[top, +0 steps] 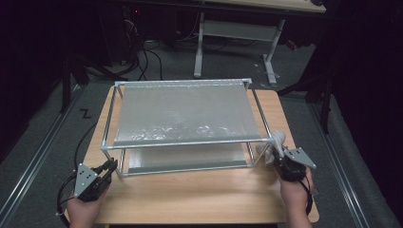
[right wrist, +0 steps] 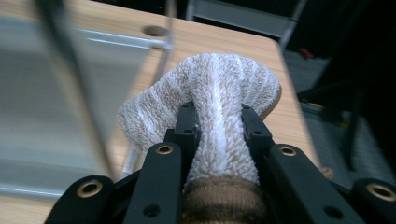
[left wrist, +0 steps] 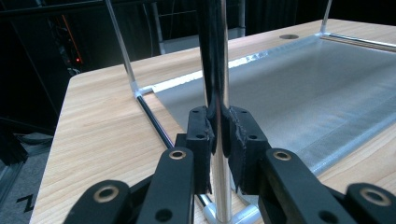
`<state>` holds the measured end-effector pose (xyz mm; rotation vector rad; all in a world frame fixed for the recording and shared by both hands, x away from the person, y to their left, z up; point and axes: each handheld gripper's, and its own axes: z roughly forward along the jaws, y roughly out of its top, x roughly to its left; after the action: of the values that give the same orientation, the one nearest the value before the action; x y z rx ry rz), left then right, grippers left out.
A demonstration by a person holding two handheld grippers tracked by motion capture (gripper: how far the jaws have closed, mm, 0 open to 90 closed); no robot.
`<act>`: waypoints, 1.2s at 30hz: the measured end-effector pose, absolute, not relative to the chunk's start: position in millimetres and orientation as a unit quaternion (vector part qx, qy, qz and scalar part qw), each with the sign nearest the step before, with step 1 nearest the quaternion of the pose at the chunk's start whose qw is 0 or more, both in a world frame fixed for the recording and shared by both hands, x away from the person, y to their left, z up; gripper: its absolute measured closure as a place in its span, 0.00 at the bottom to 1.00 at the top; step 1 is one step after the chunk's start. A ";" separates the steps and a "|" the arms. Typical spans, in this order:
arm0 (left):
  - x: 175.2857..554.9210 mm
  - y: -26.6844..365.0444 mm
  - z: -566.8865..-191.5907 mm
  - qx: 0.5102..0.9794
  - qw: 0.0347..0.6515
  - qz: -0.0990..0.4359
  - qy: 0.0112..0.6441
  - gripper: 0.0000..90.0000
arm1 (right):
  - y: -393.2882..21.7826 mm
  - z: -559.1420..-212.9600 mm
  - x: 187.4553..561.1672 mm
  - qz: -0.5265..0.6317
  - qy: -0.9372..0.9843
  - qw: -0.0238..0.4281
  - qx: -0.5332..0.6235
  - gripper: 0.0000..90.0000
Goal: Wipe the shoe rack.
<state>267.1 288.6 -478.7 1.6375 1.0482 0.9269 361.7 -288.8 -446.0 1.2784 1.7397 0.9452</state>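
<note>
A metal tube rack (top: 185, 142) with two grey mesh shelves stands on the wooden table (top: 199, 194). My left gripper (top: 112, 166) is at the rack's front left corner. In the left gripper view my left gripper (left wrist: 218, 128) is shut on the upright chrome post (left wrist: 214, 56) just above its foot. At the rack's front right corner my right gripper (top: 275, 156) holds a white terry sock (top: 277, 140). The right gripper view has my right gripper (right wrist: 218, 116) shut on the sock (right wrist: 219, 79), whose brown cuff sits between the jaws and whose toe bulges past them.
The lower shelf (left wrist: 317, 79) spreads out to the right of the held post. A round cable hole (right wrist: 155, 31) sits in the tabletop near its far edge. Behind the table stand another desk's white legs (top: 271, 52) and floor cables (top: 142, 57).
</note>
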 end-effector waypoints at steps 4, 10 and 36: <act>266.8 287.4 -478.4 0.669 0.470 0.382 0.430 0.88 | -275.4 -450.7 359.1 0.390 0.686 0.376 0.486 0.82; 268.8 286.4 -477.5 0.671 0.466 0.382 0.431 0.88 | -271.6 -453.0 360.1 0.401 0.686 0.372 0.479 0.82; 382.0 246.1 -472.4 0.660 0.428 0.404 0.467 0.87 | -299.2 -455.0 331.2 0.412 0.668 0.372 0.496 0.83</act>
<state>382.0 246.1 -472.4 1.6471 1.1671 1.0097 331.2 -299.2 -455.0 1.2704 1.7136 1.0550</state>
